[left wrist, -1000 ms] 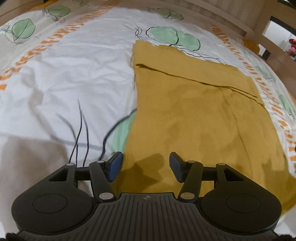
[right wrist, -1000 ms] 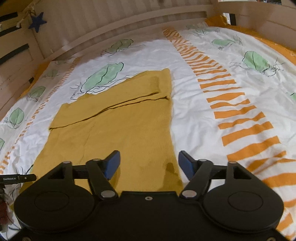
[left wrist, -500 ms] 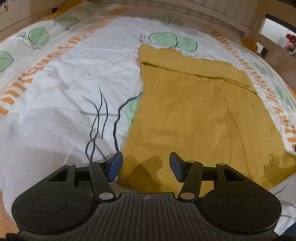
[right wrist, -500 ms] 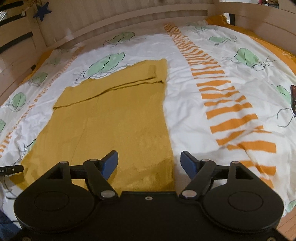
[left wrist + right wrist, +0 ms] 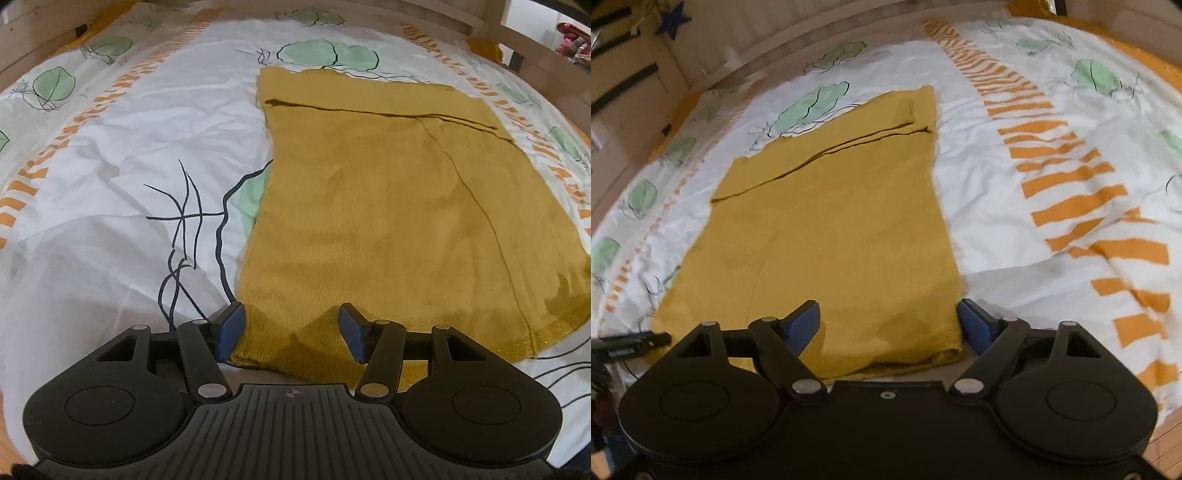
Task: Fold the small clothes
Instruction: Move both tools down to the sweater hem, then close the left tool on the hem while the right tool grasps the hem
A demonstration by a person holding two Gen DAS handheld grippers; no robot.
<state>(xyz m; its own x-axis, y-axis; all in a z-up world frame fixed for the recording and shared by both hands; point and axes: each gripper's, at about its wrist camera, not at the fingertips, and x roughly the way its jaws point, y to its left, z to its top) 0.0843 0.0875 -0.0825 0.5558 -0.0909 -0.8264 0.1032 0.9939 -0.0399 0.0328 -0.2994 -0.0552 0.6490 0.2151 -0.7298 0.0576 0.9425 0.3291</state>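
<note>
A mustard-yellow knit garment lies flat on the bed, its sleeves folded across the far end; it also shows in the right wrist view. My left gripper is open, its blue pads either side of the garment's near left hem corner. My right gripper is open, its pads spanning the near right hem corner. Neither holds cloth.
The bed sheet is white with green leaves and orange stripes, wrinkled at the left. Wooden bed rails curve around the far side. The left tool's tip shows at the right view's left edge.
Both grippers have drawn back toward me along the garment to its near hem. The hem corners now sit between the open pads. The jaws stayed open.
</note>
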